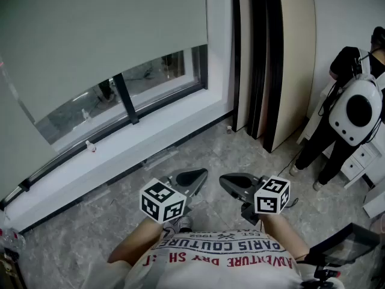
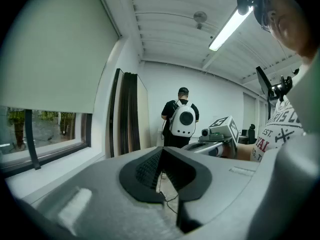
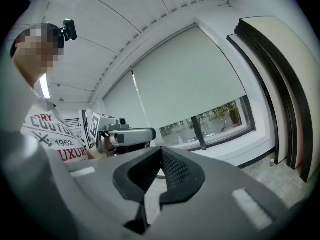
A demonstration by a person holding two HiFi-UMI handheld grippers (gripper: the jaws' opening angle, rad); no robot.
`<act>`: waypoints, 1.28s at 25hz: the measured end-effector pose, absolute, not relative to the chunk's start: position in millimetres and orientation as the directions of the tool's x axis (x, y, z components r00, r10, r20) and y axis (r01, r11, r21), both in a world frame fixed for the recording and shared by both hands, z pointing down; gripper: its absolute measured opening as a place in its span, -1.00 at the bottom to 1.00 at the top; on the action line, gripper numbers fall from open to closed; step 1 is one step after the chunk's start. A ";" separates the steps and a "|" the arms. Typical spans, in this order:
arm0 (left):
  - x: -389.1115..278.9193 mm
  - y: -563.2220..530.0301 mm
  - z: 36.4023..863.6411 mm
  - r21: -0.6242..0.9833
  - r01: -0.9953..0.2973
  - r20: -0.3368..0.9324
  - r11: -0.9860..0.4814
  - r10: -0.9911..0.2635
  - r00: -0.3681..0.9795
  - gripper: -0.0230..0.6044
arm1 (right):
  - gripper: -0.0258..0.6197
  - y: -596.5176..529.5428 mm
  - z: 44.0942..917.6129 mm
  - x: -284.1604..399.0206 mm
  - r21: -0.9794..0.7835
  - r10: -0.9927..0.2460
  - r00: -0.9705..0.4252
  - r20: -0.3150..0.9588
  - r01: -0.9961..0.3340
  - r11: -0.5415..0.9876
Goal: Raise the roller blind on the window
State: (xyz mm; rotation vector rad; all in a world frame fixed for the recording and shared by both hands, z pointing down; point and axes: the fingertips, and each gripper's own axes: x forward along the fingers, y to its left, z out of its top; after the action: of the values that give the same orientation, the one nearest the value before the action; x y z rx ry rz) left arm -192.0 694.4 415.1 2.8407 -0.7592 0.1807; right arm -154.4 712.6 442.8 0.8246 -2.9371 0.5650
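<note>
The pale grey roller blind (image 1: 102, 35) covers most of the window (image 1: 144, 77); a strip of glass shows below its bottom edge. It also fills the right gripper view (image 3: 185, 84) and the left of the left gripper view (image 2: 50, 49). A thin pull cord (image 1: 17, 92) hangs at the blind's left side, also seen as a line (image 3: 140, 101). My left gripper (image 1: 194, 178) and right gripper (image 1: 231, 182) are held low in front of my body, well short of the window. Both are shut with nothing between the pads, tips facing each other.
A person with a white backpack (image 1: 355, 110) stands at the right near white drawers (image 1: 361, 161). Dark and beige panels (image 1: 274, 59) lean against the wall right of the window. The white sill (image 1: 120, 149) runs along the marble floor.
</note>
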 end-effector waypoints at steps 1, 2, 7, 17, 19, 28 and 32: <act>-194.0 696.0 415.8 0.158 -0.506 0.168 -0.848 -0.482 0.860 -0.93 | -0.92 714.2 442.7 -156.4 -0.332 -0.497 -0.857 0.135 -0.512 0.793; -196.2 697.3 416.5 0.159 -0.508 0.169 -0.846 -0.484 0.859 -0.93 | -0.92 715.6 442.6 -158.4 -0.329 -0.498 -0.857 0.136 -0.513 0.793; -203.4 700.4 418.7 0.165 -0.510 0.172 -0.844 -0.485 0.857 -0.93 | -0.92 718.1 439.0 -164.6 -0.333 -0.500 -0.857 0.123 -0.510 0.793; -195.7 710.3 418.4 0.164 -0.489 0.166 -0.857 -0.465 0.869 -0.93 | -0.92 719.4 433.0 -153.0 -0.384 -0.530 -0.844 0.078 -0.516 0.766; -194.6 709.8 419.6 0.167 -0.496 0.171 -0.852 -0.470 0.866 -0.93 | -0.92 719.0 433.3 -147.9 -0.391 -0.536 -0.841 0.073 -0.518 0.761; -168.8 711.7 422.5 0.167 -0.485 0.169 -0.859 -0.459 0.872 -0.93 | -0.92 723.2 436.4 -120.4 -0.400 -0.563 -0.824 0.064 -0.538 0.742; -153.4 713.1 420.5 0.179 -0.463 0.168 -0.868 -0.436 0.884 -0.93 | -0.92 729.7 434.2 -109.2 -0.407 -0.583 -0.810 0.061 -0.553 0.727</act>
State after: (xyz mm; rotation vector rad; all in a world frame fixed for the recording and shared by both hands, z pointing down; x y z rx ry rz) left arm -153.4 713.1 420.5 2.8388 -0.6856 0.1802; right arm -109.2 729.7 434.2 0.9831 -2.9847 0.6664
